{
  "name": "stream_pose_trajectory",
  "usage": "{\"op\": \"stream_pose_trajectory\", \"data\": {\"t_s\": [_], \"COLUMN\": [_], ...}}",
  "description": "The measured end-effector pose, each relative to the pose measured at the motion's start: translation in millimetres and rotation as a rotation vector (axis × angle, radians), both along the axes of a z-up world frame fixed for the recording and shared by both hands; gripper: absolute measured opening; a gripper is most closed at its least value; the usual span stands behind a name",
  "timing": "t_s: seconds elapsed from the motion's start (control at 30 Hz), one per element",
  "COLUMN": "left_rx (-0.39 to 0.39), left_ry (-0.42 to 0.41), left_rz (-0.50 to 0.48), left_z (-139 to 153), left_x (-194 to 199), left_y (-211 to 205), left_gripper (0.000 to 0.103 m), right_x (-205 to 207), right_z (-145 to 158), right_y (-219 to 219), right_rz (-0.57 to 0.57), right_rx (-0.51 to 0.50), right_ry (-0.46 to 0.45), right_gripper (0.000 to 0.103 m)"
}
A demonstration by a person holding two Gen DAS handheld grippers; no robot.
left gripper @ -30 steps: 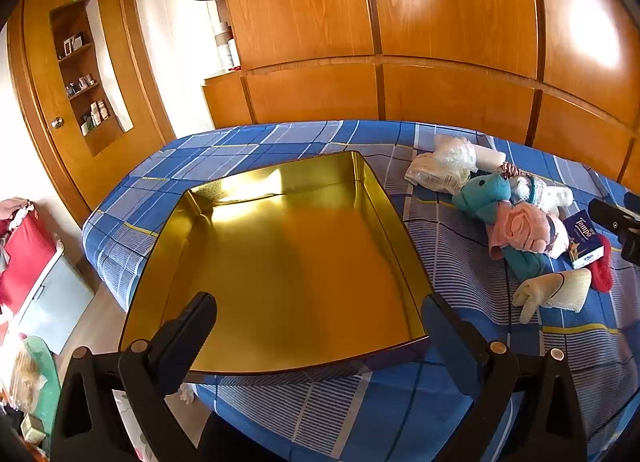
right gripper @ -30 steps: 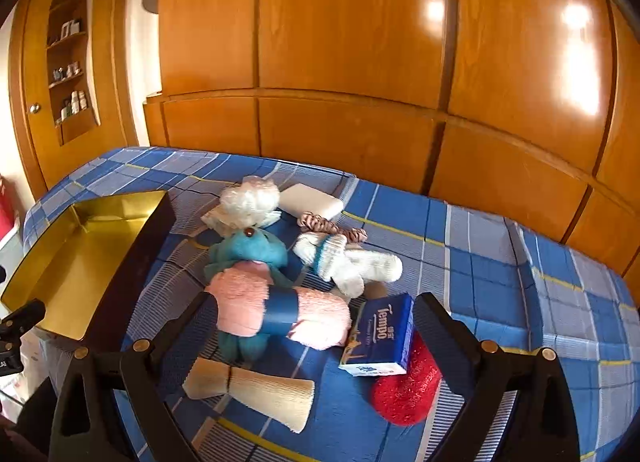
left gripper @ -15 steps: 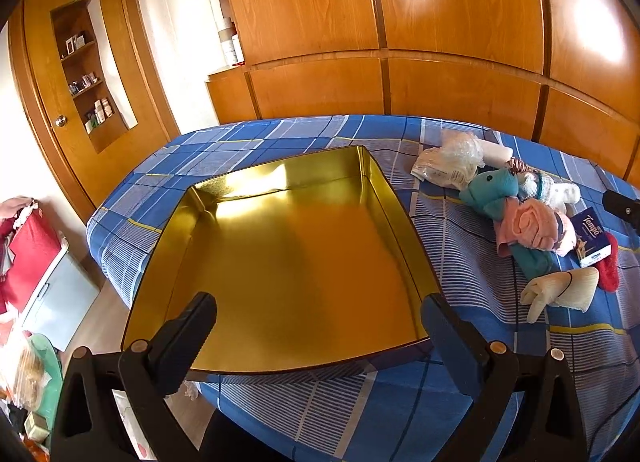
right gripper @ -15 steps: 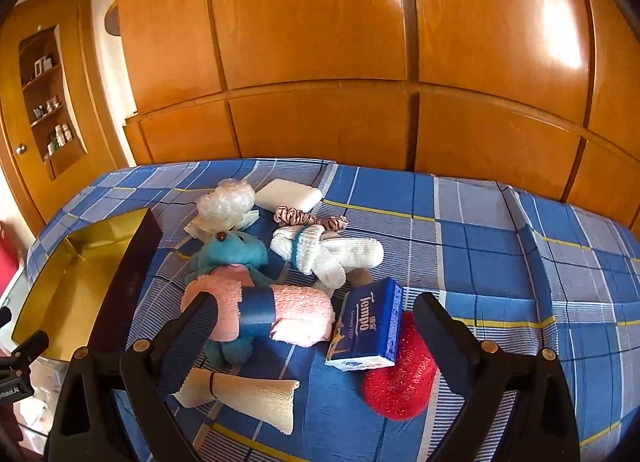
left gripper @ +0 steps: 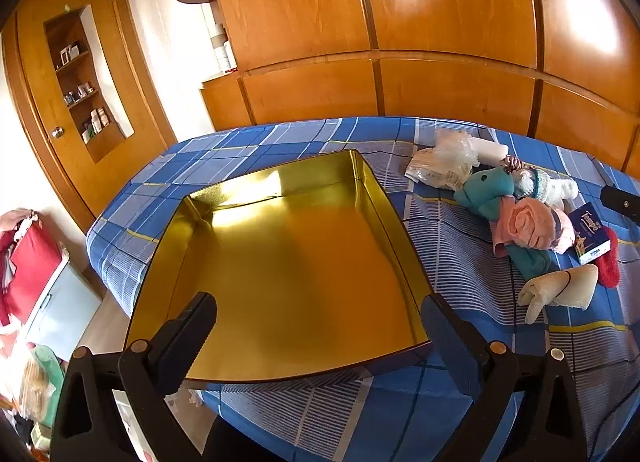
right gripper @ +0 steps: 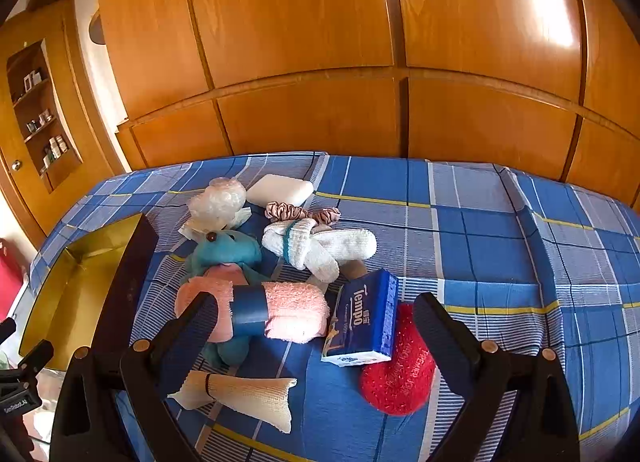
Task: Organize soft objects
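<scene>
I read "Tempo" in white letters on the blue tissue pack (right gripper: 362, 320), which leans on the red scrubber pad (right gripper: 398, 372) near the right gripper; smaller print below the brand is too fine for me to make out. The same word shows on that pack in the left wrist view (left gripper: 591, 230), far right. A small white label on the black mount (right gripper: 16, 406) at the near left edge carries lettering I cannot read with confidence. I find no other legible text.
</scene>
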State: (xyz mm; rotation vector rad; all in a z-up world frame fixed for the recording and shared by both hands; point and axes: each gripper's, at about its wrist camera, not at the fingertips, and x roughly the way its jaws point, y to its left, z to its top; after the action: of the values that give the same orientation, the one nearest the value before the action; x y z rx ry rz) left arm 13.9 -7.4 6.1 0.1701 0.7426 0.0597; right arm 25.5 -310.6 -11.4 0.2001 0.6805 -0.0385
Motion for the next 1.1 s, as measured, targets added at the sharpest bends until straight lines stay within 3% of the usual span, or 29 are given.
{"op": "stream_pose_trajectory", "data": {"t_s": [0.5, 0.8, 1.1], "left_rx": [0.022, -0.071, -0.021], "left_ry": [0.02, 0.088, 0.163], "left_rz": [-0.081, -0.308, -0.465], "left_z": [0.4, 0.8, -16.5], "left_x": [4.2, 7.5, 12.2], "left_y": [-23.3, -61.7, -125.4], "left_gripper": [0.103, 0.103, 0.103], "right_x": [-0.6, -5.0, -9.4], "right_z": [2.7, 3.3, 6.0], "right_y": [-10.8, -35.8, -51.0], "right_rz": [-0.04, -0.144, -0.198], "right_rx": [0.033, 0.09, 0.11], "right_ry": [0.01, 0.016, 0.009], "right_gripper": [0.1, 0.1, 0.1]}}
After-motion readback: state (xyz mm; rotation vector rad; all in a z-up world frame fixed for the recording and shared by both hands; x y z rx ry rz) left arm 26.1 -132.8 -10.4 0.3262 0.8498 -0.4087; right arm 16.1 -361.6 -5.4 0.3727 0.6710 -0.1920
